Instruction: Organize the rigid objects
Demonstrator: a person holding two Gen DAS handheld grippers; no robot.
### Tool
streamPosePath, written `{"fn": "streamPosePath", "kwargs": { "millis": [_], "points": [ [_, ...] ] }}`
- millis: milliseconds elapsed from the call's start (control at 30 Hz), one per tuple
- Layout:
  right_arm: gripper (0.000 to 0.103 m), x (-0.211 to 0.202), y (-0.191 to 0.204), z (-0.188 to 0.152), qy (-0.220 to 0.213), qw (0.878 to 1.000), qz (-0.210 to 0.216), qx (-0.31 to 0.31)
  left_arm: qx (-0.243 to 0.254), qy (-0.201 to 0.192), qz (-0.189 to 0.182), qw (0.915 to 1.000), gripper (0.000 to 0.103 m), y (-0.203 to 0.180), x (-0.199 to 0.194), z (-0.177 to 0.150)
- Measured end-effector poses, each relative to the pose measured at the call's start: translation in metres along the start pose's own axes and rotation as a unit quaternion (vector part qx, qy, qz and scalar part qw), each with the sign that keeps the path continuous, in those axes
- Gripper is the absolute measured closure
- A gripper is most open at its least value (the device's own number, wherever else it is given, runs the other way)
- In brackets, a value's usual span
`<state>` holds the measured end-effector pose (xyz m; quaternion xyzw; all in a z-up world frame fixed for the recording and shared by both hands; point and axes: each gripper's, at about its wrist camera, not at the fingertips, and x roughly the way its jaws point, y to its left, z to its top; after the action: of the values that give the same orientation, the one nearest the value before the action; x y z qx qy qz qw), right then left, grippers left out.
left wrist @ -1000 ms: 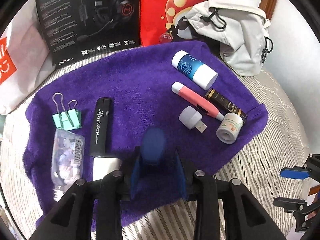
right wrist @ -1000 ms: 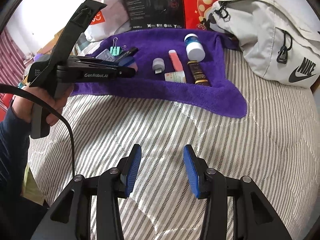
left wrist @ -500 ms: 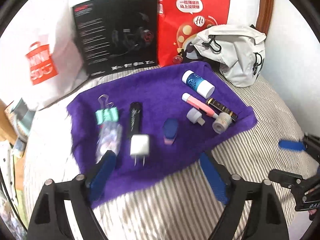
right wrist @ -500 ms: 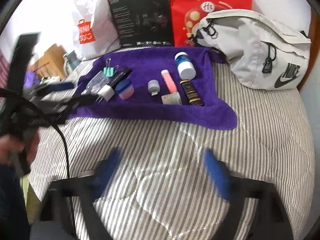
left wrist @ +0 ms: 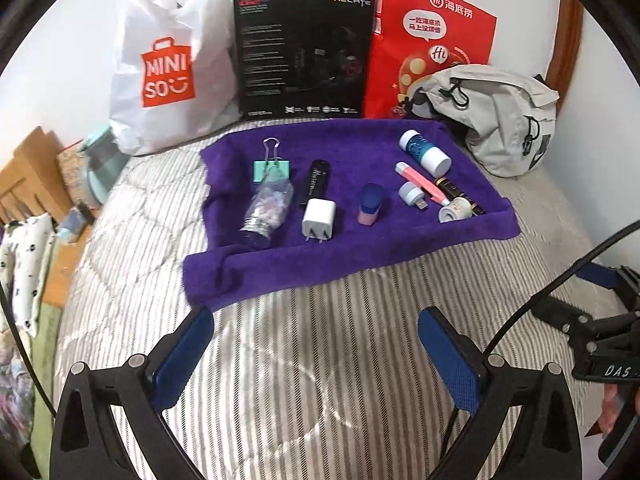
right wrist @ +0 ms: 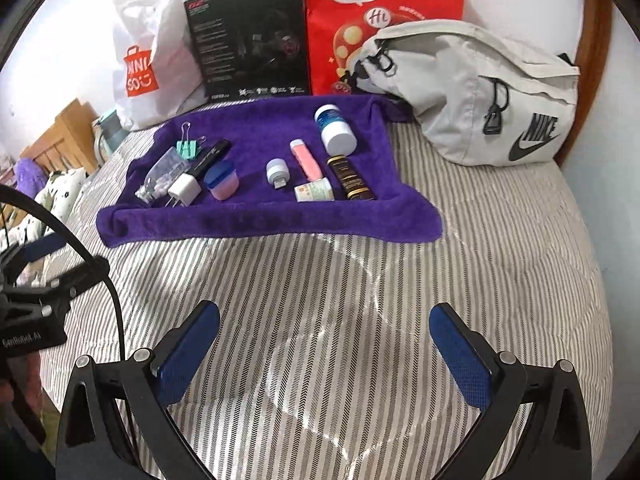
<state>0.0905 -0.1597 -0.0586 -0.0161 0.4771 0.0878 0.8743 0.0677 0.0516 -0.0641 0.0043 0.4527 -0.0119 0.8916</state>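
Note:
A purple towel (left wrist: 352, 256) (right wrist: 260, 224) lies on the striped bed and carries several small items in rows. From left: a teal binder clip (left wrist: 271, 168), a clear bottle (left wrist: 268, 208), a black lighter (left wrist: 316, 180), a white charger plug (left wrist: 319, 219), a blue-and-pink case (left wrist: 370, 203) (right wrist: 222, 181), a small USB light (left wrist: 412, 194), a pink tube (left wrist: 420, 182), a white roll (left wrist: 454, 210), a dark tube (right wrist: 351, 178) and a blue-white bottle (left wrist: 425, 153). My left gripper (left wrist: 316, 356) and right gripper (right wrist: 325, 354) both stand open over the bedspread, short of the towel, holding nothing.
Behind the towel stand a white Miniso bag (left wrist: 168, 64), a black headset box (left wrist: 304, 56) and a red paper bag (left wrist: 428, 40). A grey waist bag (right wrist: 480, 92) lies at the right. The striped bedspread (right wrist: 500, 248) stretches in front. Wooden furniture (left wrist: 28, 184) sits left.
The left gripper let go of the blue-and-pink case on the towel, opened wide and pulled back toward the near side of the bed. The right gripper also opened wider and drew back.

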Motion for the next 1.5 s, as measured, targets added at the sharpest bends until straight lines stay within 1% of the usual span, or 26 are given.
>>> {"fn": "streamPosePath", "kwargs": {
  "millis": [67, 167, 267, 333, 433, 600, 833, 1000, 1500],
  "points": [
    [0.0, -0.006, 0.002, 0.002, -0.008, 1.0, 0.003, -0.002, 0.002, -0.003, 0.006, 1.0, 0.0, -0.001, -0.004, -0.002],
    [0.0, -0.012, 0.008, 0.007, -0.016, 1.0, -0.002, -0.013, -0.003, -0.007, 0.015, 0.9999, 0.0, -0.003, -0.009, -0.002],
    [0.0, -0.019, 0.014, 0.013, -0.029, 0.999, -0.016, -0.02, -0.018, -0.009, 0.021, 0.9996, 0.0, -0.002, -0.014, -0.001],
    [0.0, -0.021, 0.017, 0.014, -0.034, 0.999, -0.016, -0.016, -0.026, -0.012, 0.02, 0.9994, 0.0, -0.001, -0.018, -0.001],
    [0.0, -0.021, 0.018, 0.008, -0.029, 0.999, -0.018, -0.007, -0.038, -0.016, 0.021, 0.9989, 0.0, 0.0, -0.025, -0.009],
    [0.0, -0.024, 0.021, -0.006, -0.023, 0.999, -0.022, -0.017, -0.024, -0.021, 0.039, 0.9987, 0.0, -0.003, -0.035, -0.019],
    [0.0, -0.028, 0.015, -0.019, -0.02, 0.999, -0.025, -0.008, -0.031, -0.021, 0.032, 0.9988, 0.0, 0.0, -0.037, -0.029],
    [0.0, -0.029, 0.012, -0.019, -0.019, 0.999, -0.027, -0.007, -0.029, -0.015, 0.028, 0.9991, 0.0, -0.002, -0.033, -0.03],
    [0.0, -0.028, 0.013, -0.019, -0.012, 1.0, -0.028, -0.007, -0.018, -0.016, 0.022, 0.9995, 0.0, -0.006, -0.037, -0.03]
  ]
}}
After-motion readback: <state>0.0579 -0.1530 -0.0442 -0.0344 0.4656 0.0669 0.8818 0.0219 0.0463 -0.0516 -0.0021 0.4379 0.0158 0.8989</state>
